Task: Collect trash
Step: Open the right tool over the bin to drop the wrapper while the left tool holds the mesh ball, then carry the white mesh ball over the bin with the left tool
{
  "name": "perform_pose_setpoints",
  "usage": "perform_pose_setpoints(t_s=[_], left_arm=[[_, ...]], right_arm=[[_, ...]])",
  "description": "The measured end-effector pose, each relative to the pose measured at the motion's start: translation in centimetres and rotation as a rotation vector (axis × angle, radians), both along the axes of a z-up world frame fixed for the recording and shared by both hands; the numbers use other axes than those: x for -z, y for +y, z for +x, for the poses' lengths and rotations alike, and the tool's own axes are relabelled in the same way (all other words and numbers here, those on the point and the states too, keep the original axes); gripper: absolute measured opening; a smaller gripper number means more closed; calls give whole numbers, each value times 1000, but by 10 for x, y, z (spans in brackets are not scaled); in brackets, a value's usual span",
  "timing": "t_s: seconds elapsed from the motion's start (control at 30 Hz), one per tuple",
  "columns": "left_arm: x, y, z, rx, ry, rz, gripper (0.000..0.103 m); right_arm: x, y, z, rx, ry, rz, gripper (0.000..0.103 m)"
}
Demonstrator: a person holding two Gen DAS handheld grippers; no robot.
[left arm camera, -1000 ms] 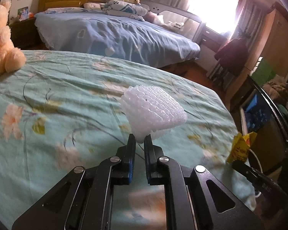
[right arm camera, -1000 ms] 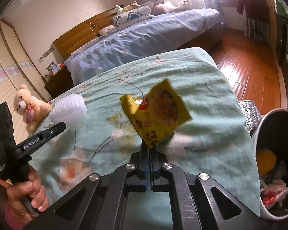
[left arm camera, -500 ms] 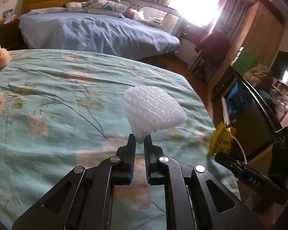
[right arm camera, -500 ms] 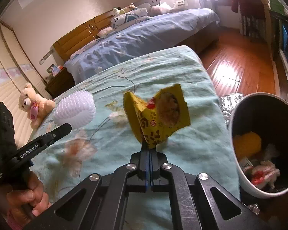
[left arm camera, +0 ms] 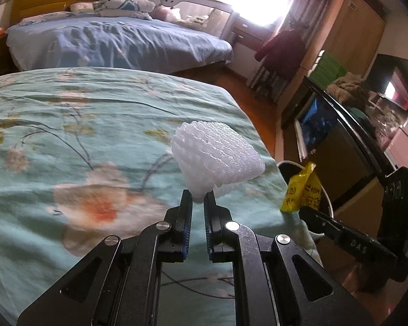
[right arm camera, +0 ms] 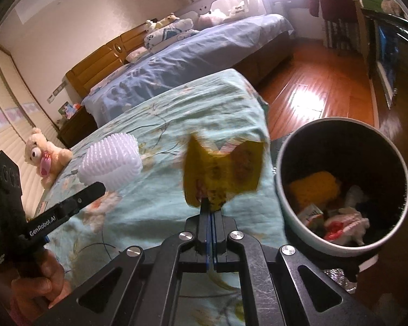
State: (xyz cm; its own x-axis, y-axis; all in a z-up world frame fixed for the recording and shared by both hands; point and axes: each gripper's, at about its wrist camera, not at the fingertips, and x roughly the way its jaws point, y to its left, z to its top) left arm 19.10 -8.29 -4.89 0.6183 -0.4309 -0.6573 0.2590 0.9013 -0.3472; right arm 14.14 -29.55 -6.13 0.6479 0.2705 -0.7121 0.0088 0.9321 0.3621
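The left gripper was nipped narrow on a white foam net, held above the bed near its corner; the right gripper was clamped tight on a yellow wrapper beside the trash bin off the bed's edge.

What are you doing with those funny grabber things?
A person is tidying up trash with a grabber in each hand. The left gripper pinches a white foam net, the kind that wraps fruit. The right gripper is clamped on a crumpled yellow snack wrapper. Both pieces are held up above the green flowery bedspread, close to the round bin beside the bed, which already has some rubbish in it. Nothing has been dropped in yet.
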Motion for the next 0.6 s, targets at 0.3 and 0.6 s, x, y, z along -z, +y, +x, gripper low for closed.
perform_pose_setpoints(t_s=[0.3, 0.6], left_arm=[[-3, -28, -7, 59, -3, 6, 8], [-4, -51, -11, 103, 0, 17, 8]], right_arm=[[0, -20, -9, 42, -8, 6, 0], [5, -44, -19, 90, -1, 13, 0]])
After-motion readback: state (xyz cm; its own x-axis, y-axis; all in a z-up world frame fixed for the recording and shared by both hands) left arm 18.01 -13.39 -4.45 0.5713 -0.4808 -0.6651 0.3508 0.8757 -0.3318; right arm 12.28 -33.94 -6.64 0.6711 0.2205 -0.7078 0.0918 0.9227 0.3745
